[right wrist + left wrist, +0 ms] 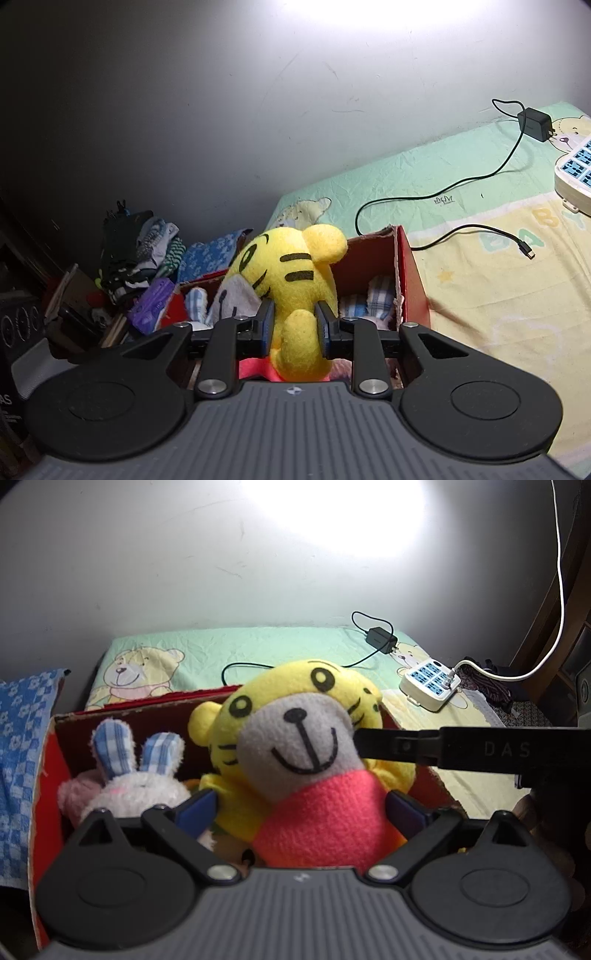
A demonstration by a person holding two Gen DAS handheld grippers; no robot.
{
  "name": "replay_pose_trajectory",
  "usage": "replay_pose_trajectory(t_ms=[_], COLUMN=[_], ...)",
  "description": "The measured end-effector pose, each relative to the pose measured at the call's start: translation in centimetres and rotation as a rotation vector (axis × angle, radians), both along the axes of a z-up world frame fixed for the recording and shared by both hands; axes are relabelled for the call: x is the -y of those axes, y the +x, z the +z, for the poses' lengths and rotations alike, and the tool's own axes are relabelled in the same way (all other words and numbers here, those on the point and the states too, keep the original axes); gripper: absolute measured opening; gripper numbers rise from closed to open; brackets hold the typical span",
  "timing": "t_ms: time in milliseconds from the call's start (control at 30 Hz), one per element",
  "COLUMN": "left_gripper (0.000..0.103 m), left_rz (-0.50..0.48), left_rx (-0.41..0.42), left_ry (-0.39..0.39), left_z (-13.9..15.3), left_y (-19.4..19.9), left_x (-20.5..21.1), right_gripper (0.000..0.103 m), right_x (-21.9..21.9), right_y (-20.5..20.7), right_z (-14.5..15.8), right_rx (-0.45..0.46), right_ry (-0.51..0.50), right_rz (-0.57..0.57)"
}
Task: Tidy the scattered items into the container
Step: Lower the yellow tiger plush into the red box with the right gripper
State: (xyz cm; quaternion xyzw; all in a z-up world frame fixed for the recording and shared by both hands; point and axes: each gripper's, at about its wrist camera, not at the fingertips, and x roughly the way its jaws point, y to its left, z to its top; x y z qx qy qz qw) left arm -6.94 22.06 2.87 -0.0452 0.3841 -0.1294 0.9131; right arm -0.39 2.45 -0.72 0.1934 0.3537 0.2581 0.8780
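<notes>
Right gripper (294, 325) clamped on yellow tiger plush (291, 273) arm.

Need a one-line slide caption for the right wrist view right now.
Right tool shut on the yellow tiger plush, held over the red box on the bed.

Yellow tiger plush (295, 738) in pink shirt, upright over red cardboard box (48, 760), white bunny plush (136, 782) inside

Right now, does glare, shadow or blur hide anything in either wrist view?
Left wrist: lamp glare blows out the wall; the tiger plush is close and slightly soft. Right wrist: similar wall glare up top, the clutter pile at left sits in deep shadow; fisheye bends the bedsheet edges.
</notes>
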Motion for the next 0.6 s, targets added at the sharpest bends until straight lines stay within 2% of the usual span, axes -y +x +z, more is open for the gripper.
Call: replay_pose_trajectory(t_ms=[233, 333, 400, 600], left_gripper=[0.099, 0.1, 0.1, 0.1], left_rz=[0.012, 0.019, 0.028, 0.059], left_rx=[-0.007, -0.011, -0.014, -0.013], left_ry=[0.02, 0.011, 0.008, 0.052], left_z=[-0.1, 0.4, 0.8, 1.9], left_y=[0.1, 0.0, -0.1, -0.8], left_x=[0.1, -0.1, -0.1, 0.6], right_gripper=[0.027, 0.029, 0.034, 0.037], right_x=[-1.1, -0.9, -0.5, 0.2], right_y=[0.4, 0.4, 0.1, -1.6], right_z=[-1.1, -1.3, -0.9, 1.2], right_rx=[-0.021, -0.039, -0.026, 0.036], right_ry=[-0.066, -0.038, -0.012, 0.003], right_rz=[0.003, -0.007, -0.012, -0.025])
